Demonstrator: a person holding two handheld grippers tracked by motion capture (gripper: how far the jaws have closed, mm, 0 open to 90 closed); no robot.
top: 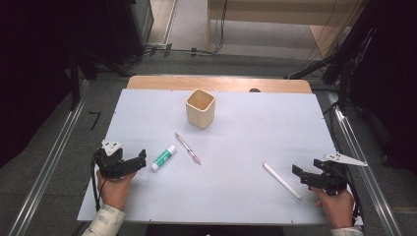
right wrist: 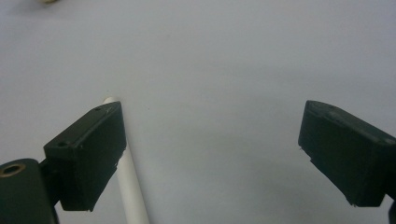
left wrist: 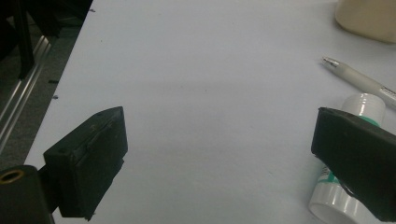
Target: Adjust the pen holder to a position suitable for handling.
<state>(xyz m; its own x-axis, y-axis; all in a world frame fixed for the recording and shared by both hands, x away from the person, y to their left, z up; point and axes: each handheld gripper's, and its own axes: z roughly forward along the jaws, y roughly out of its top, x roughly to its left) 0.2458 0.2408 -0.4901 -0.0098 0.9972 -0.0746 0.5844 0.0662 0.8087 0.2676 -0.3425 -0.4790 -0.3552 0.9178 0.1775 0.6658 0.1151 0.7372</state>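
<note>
Two open, empty grippers are waiting: left gripper [top: 142,158] beside the glue stick [top: 163,158], right gripper [top: 296,173] beside the white rod [top: 282,181], its long axis running along the jaws.

No writing can be read anywhere. The glue stick [top: 163,158] near the table's [top: 246,191] front left corner carries a green label, and the pen [left wrist: 369,83] just beyond it has small dark print on its barrel, but both are too blurred to make out.
</note>
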